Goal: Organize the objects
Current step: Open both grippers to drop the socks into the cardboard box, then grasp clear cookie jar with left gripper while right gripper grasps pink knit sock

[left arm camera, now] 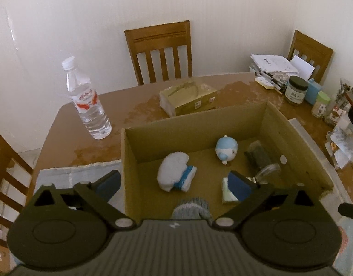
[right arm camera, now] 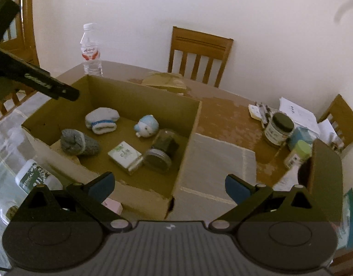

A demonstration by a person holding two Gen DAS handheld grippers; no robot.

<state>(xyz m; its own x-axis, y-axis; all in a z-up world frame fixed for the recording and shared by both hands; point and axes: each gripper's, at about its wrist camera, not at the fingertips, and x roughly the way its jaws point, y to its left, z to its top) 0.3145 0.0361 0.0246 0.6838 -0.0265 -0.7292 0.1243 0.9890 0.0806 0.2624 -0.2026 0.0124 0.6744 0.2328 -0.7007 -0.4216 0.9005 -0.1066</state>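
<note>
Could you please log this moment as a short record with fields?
container: open cardboard box on the table
inside box: white sock, grey sock, blue plush toy, small white carton, clear jar on its side
outside box: water bottle, tissue box
left gripper: open, empty
right gripper: open, empty

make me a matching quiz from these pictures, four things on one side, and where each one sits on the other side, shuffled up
Things:
1. grey sock
2. water bottle
3. dark-lidded jar
4. tissue box

Places:
A. upright on the table, outside the cardboard box, by its far left corner
B. lying inside the cardboard box, near its front wall
C. flat on the table, beyond the box's far wall, before the middle chair
D. upright among the clutter at the table's right side

Pairs: 1-B, 2-A, 3-D, 4-C
</note>
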